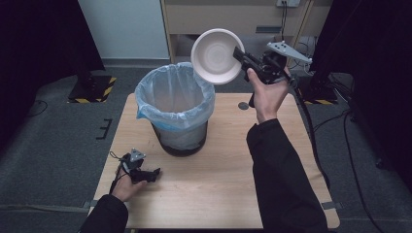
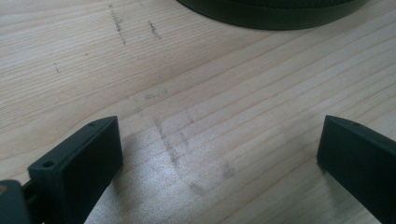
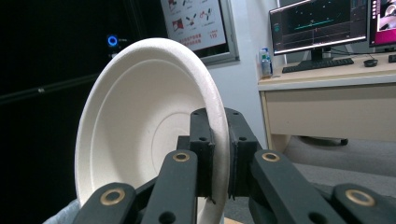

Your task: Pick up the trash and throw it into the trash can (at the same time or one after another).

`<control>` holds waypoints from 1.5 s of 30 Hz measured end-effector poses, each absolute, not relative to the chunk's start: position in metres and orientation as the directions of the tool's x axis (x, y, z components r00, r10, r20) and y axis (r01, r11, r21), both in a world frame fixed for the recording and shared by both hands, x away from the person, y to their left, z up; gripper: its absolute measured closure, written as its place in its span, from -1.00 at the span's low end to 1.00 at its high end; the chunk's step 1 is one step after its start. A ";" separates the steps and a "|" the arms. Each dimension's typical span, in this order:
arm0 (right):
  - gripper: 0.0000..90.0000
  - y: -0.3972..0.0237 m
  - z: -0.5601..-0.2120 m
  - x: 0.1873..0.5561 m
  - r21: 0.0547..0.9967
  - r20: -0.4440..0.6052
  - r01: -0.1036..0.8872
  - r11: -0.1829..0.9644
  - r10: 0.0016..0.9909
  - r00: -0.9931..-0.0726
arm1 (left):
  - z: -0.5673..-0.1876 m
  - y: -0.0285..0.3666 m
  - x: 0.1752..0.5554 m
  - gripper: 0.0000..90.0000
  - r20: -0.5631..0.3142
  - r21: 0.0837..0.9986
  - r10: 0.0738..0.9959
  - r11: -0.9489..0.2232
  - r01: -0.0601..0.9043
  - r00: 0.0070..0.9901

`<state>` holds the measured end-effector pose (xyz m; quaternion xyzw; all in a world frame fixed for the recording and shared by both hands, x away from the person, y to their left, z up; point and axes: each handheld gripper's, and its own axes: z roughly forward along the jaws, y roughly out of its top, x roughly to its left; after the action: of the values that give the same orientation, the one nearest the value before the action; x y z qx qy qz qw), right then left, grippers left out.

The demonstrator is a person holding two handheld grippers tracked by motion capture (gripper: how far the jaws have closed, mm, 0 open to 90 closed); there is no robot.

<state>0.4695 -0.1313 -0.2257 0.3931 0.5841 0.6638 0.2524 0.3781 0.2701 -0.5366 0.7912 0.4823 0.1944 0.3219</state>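
Observation:
A white paper bowl [image 1: 216, 56] hangs tilted on its side in the air, just right of and above the rim of a black bin lined with a pale blue bag [image 1: 175, 104]. My right gripper [image 1: 241, 55] is shut on the bowl's rim; in the right gripper view the rim of the bowl [image 3: 140, 121] is pinched between the two black jaws of the right gripper [image 3: 218, 154]. My left gripper [image 1: 154, 173] rests low on the wooden table [image 1: 228, 170] in front of the bin, open, with bare wood between its fingers [image 2: 79, 163].
The bin's dark base [image 2: 275, 14] lies just beyond the left gripper. A small grey disc [image 1: 243, 105] sits on the table right of the bin. A desk with monitors [image 3: 322, 28] stands behind. Dark stands [image 1: 90, 82] flank the table on the floor.

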 end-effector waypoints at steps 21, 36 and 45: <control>0.86 -0.077 -0.252 0.493 0.973 0.228 0.161 -0.163 0.764 -0.603 | -0.537 0.270 0.378 -1.00 -0.004 0.697 0.887 -0.328 0.637 0.461; 0.86 -0.059 -0.261 0.500 0.975 0.219 0.168 -0.144 0.748 -0.627 | -0.537 0.270 0.378 -1.00 -0.005 0.697 0.887 -0.328 0.638 0.462; 0.86 -0.048 -0.272 0.506 0.970 0.237 0.189 -0.151 0.750 -0.617 | -0.537 0.270 0.378 -1.00 -0.004 0.697 0.887 -0.328 0.638 0.462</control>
<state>0.5061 -0.0483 -0.2720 0.3814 0.6155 0.6557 0.2139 0.3784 0.2702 -0.5366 0.7917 0.4815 0.1933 0.3225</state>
